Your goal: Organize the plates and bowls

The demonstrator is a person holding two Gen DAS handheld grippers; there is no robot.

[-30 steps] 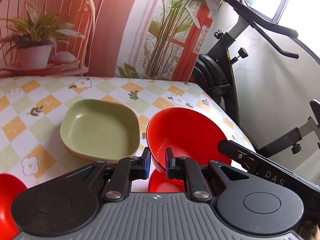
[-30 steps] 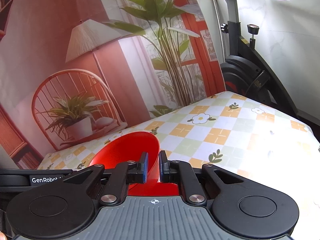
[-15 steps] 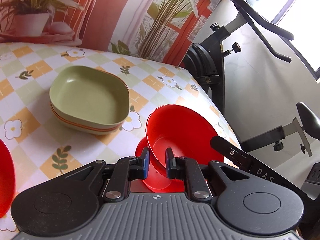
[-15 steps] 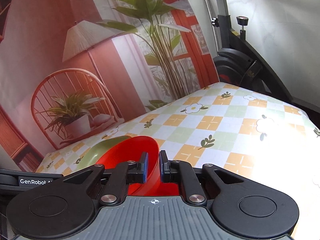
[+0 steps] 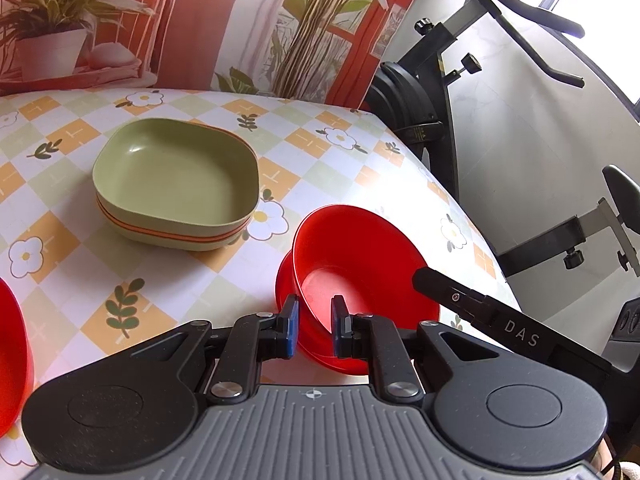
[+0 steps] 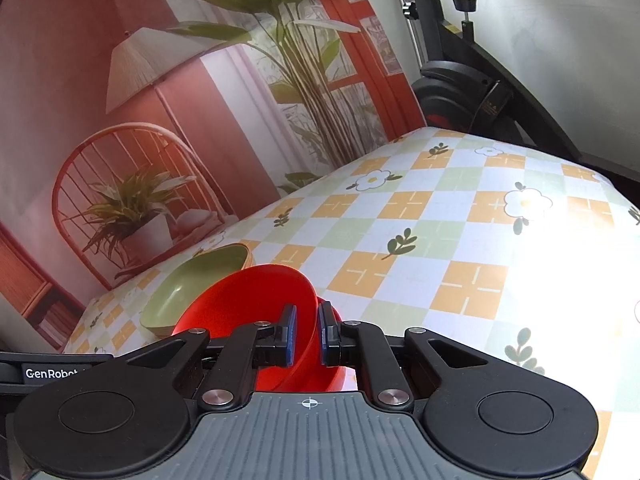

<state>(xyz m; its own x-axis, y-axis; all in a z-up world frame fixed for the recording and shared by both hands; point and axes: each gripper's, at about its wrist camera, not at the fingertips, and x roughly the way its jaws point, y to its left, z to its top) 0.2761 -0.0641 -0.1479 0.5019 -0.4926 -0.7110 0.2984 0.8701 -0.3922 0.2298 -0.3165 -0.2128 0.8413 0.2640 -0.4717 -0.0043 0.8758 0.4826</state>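
A red bowl [image 5: 352, 256] hangs tilted over the table's right end, its base sunk into a second red bowl [image 5: 285, 280] below it. My left gripper [image 5: 315, 330] is shut on its near rim. The right gripper's black body [image 5: 500, 320] reaches in to the bowl's right rim. In the right wrist view, my right gripper [image 6: 307, 334] is shut on the rim of the same red bowl [image 6: 248, 300], and the lower red bowl [image 6: 340, 372] peeks out beside the right finger. A stack of green square plates [image 5: 176, 176] sits behind to the left and is also visible as green plates [image 6: 192, 284].
A third red dish [image 5: 8, 360] is cut off at the left edge. The checked floral tablecloth [image 6: 440, 260] stretches away to the right. A black exercise bike [image 5: 460, 80] stands just past the table's right edge. A printed backdrop closes the far side.
Both grippers have lowered the held red bowl, and it now rests tilted inside the lower red bowl. Neither gripper's finger gap has changed.
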